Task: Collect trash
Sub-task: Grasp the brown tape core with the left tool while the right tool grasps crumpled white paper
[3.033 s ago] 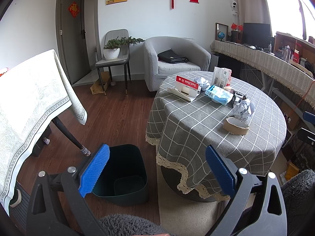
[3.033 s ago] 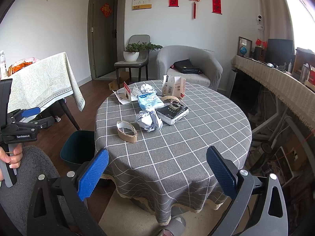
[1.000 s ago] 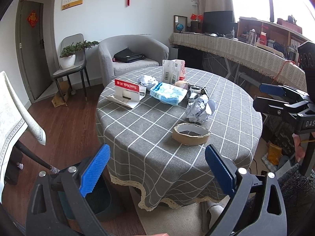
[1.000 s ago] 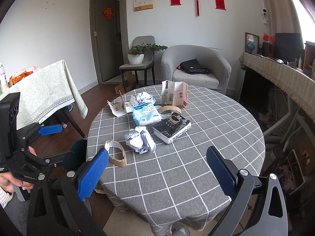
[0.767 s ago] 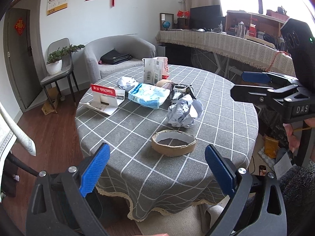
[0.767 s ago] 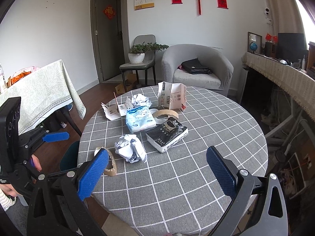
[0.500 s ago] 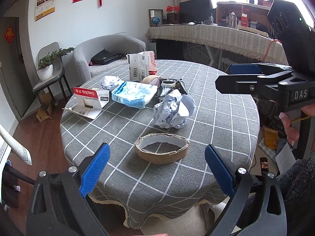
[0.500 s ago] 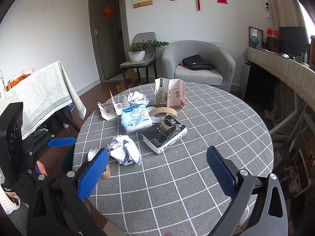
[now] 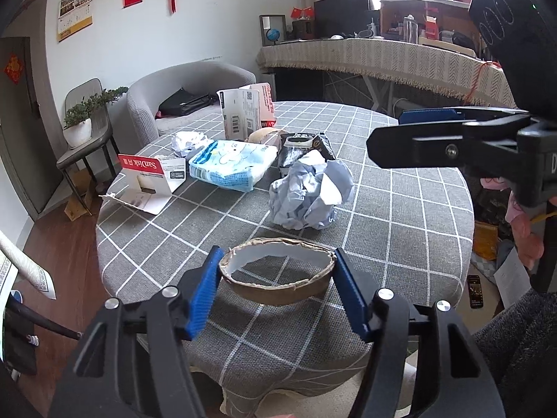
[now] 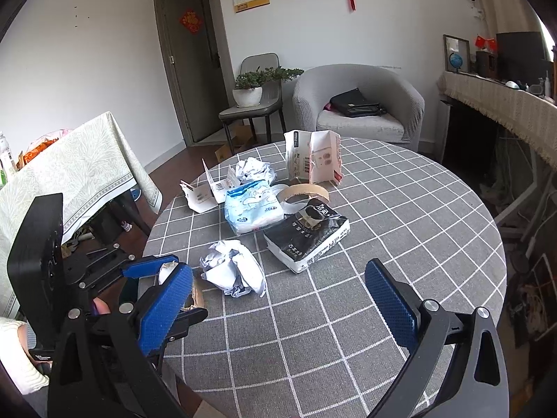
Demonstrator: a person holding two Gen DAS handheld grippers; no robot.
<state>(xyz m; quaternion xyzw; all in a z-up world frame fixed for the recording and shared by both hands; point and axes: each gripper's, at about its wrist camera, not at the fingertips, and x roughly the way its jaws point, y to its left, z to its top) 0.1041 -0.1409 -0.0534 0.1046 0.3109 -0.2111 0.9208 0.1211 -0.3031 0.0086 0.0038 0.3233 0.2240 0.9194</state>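
Note:
A brown cardboard tape ring (image 9: pixel 278 291) lies near the front edge of the round grey checked table (image 9: pixel 400 216). My left gripper (image 9: pixel 278 271) has its jaws closing on the ring, with a blue pad touching each end. Just behind it sits a crumpled paper ball (image 9: pixel 311 195). Further back lie a blue tissue pack (image 9: pixel 233 163), a black pack (image 9: pixel 303 146), a red-and-white card package (image 9: pixel 149 181) and a white carton (image 9: pixel 247 109). My right gripper (image 10: pixel 278 313) hovers open over the table, empty, near the paper ball (image 10: pixel 233 271).
A second tape ring (image 10: pixel 304 191) and a small paper wad (image 10: pixel 254 170) lie mid-table. A grey armchair (image 10: pixel 358 104) and a chair with a plant (image 10: pixel 254 94) stand behind. A cloth-covered table (image 10: pixel 80 163) is left, a long sideboard (image 9: pixel 383 59) right.
My left gripper came forward and down to the cardboard ring, and its wide jaws closed in on it. My right gripper drifted nearer the table, still open.

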